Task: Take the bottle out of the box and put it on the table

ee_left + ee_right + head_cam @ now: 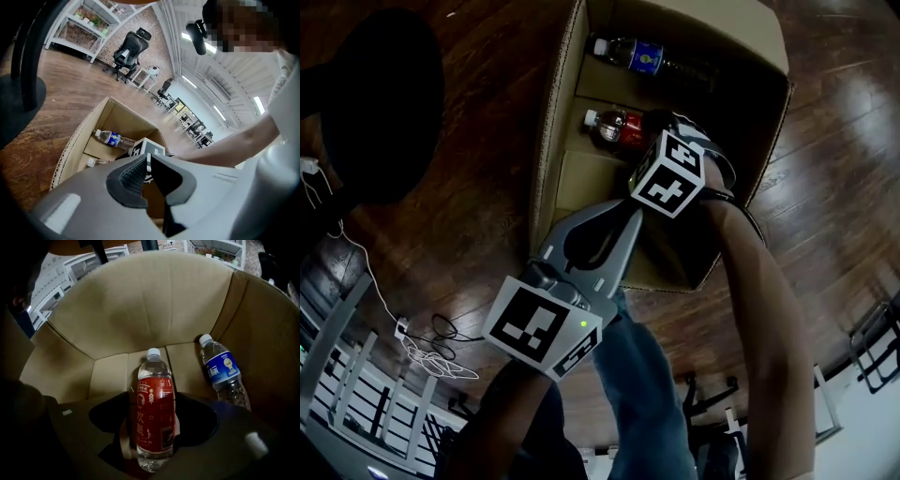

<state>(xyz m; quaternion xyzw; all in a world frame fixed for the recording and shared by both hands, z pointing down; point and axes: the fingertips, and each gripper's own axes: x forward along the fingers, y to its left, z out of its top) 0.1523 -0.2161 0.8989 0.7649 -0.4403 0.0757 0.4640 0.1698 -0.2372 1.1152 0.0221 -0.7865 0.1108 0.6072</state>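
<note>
Right gripper view: red-label bottle [154,413] lies flat in box [140,310], cap pointing away.

red-label bottle [154,416]: white Chinese characters, not legible | blue-label bottle [221,371]: white print, not legible
</note>
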